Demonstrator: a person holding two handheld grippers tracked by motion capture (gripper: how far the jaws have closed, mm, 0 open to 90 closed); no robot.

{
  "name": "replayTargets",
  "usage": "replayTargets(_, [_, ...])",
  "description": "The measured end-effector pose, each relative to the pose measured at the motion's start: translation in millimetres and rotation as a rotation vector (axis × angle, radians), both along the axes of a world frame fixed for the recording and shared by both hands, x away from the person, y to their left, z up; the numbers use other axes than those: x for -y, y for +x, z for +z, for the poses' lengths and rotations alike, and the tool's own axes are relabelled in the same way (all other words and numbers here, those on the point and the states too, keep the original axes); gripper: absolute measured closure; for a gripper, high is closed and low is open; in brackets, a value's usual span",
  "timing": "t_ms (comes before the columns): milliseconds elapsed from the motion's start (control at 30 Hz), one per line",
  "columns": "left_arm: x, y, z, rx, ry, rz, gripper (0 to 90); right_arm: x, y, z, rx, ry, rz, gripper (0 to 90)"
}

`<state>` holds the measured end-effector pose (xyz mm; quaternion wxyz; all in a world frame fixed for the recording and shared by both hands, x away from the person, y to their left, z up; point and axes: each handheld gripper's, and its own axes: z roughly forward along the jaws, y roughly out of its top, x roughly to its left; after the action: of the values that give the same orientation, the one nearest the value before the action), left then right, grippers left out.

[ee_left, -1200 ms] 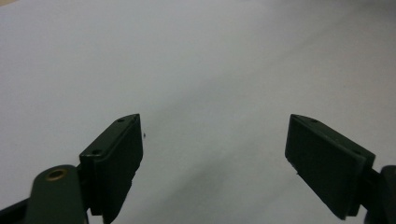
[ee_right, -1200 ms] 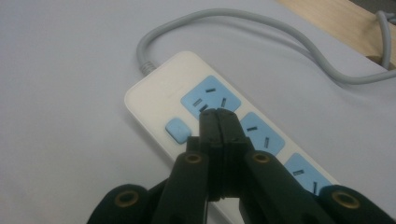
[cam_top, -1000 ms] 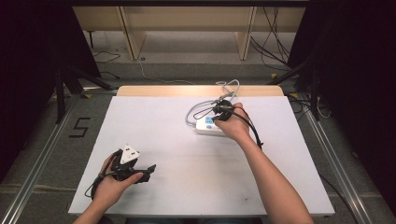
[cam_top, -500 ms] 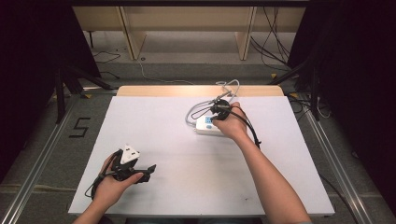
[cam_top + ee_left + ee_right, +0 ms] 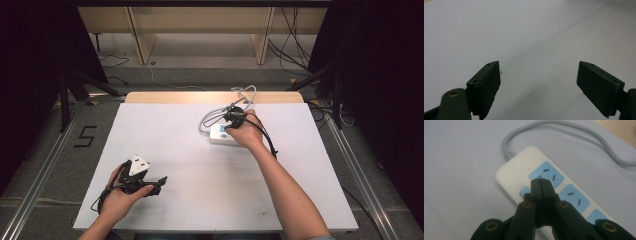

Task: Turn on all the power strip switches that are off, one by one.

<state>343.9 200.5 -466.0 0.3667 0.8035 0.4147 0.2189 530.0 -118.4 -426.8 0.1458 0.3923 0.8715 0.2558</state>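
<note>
the right claw [image 5: 541, 185] hides part of the power strip [image 5: 529, 172].

A lab or recording studio is suggested: a white-topped table [image 5: 200, 210] is enclosed by black curtains [image 5: 35, 60], metal floor rails [image 5: 357, 165], loose floor cables [image 5: 290, 45], and a taped "5" [image 5: 85, 136].

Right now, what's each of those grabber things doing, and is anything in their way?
Left gripper open, low over bare white table. Right gripper shut, empty, tips over power strip at its blue sockets. Strip's grey cord loops behind; nothing blocking.
</note>
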Motion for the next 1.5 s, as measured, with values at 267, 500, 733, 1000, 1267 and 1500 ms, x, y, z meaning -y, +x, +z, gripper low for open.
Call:
replayTargets(267, [0.5, -0.1, -0.2, 0.002, -0.002, -0.001, 19.1, -2.8, 0.8, -2.6, -0.013, -0.005, 0.003, 90.0])
replayTargets(500, [0.5, 0.0, -0.2, 0.002, -0.002, -0.001, 19.1, -5.4, 1.6, -5.7, -0.024, -0.009, 0.005, 90.0])
replayTargets(733, [0.2, 0.2, -0.1, 0.004, 0.000, -0.002, 19.1, -7.6, 2.2, -6.9, -0.030, -0.012, 0.007, 90.0])
replayTargets(1000, [0.6, 0.0, -0.1, 0.002, -0.003, -0.001, 19.1, -12.2, 3.6, -8.5, -0.034, -0.027, 0.012, 90.0])
replayTargets(1267, [0.7, 0.2, -0.2, 0.002, -0.003, -0.002, 19.1, -15.5, 5.0, -8.9, -0.042, -0.039, 0.016, 90.0])
replayTargets(1500, [0.7, 0.2, -0.3, 0.002, -0.003, -0.002, 19.1, -17.3, 6.7, -8.9, -0.043, -0.054, 0.027, 90.0])
